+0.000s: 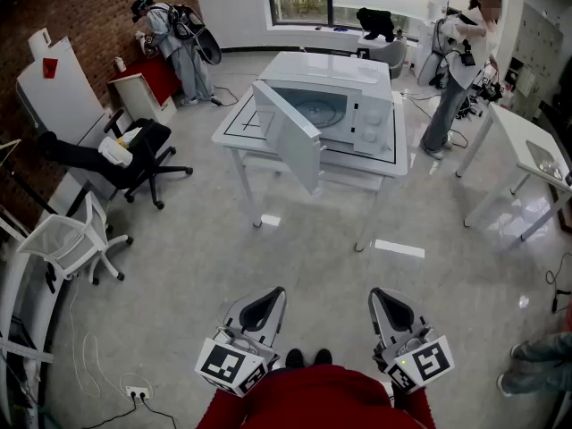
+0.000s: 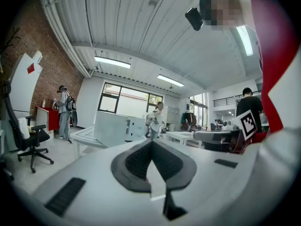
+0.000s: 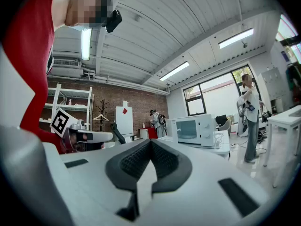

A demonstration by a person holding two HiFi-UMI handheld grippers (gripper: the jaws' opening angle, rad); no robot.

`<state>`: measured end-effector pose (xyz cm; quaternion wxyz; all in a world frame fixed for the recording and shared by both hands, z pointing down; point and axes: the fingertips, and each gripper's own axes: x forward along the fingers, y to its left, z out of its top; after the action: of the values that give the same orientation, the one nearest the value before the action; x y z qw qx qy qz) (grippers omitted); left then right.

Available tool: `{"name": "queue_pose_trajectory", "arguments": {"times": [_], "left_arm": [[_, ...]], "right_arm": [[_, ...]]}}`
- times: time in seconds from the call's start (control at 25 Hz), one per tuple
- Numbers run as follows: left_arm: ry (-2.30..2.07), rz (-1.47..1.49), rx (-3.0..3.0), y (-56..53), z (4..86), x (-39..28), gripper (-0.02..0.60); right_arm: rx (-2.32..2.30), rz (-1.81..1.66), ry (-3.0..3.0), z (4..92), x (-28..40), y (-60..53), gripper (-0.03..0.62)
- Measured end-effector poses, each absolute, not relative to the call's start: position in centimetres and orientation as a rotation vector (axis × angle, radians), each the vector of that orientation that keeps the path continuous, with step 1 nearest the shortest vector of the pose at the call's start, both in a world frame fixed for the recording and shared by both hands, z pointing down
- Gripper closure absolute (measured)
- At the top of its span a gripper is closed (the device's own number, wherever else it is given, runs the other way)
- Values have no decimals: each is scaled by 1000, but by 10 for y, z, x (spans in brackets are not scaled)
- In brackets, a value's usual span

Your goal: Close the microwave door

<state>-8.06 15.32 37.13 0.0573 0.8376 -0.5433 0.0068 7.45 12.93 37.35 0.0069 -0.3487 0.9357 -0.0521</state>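
The microwave door (image 1: 290, 137), a flat white rectangular panel, stands swung wide open. It hangs from the hinge at the left front corner of the white box-shaped microwave (image 1: 344, 96), and its free edge reaches out past the front edge of the white bench (image 1: 231, 134).

It should handle as a light, stiff leaf that swings freely on its hinge. No grip looks needed: a push on the smooth outer face, near the free edge and well away from the hinge, gives the most leverage. That face looks slick, so a pad may skid if it meets it at a slant. The latch likely wants one firm last press, and too hard a shove could slide the whole oven on the glossy bench top.

At the left, the left tongs (image 1: 273, 295) are clenched on nothing, their dark ribbed pads meeting at the tip inside a smooth white shell. They are held level near the person, above the pale polished floor (image 1: 179, 266), well short of the bench.

Further right, the door's inner side faces the open greyish cavity. Beyond that is the oven's control panel (image 3: 201, 130), which carries two round knobs. The bench top is hard and smooth, with a thin black line running inside its edges.

At the right, the right tongs (image 1: 377, 295) match the left: clenched, empty, level and well apart from the bench.
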Motion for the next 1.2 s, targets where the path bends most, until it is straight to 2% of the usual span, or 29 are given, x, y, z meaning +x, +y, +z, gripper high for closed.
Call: {"name": "queue_pose_trajectory", "arguments": {"times": [0.8,1.2], "left_arm": [[-1642,8,2513,148,381,-80,572],[-1656,47,2507,131,389,-71,571]], "right_arm": [[-1049,-158,2937,377,74,128,581],[-1076,-172,2917,380,94,116,581]]}}
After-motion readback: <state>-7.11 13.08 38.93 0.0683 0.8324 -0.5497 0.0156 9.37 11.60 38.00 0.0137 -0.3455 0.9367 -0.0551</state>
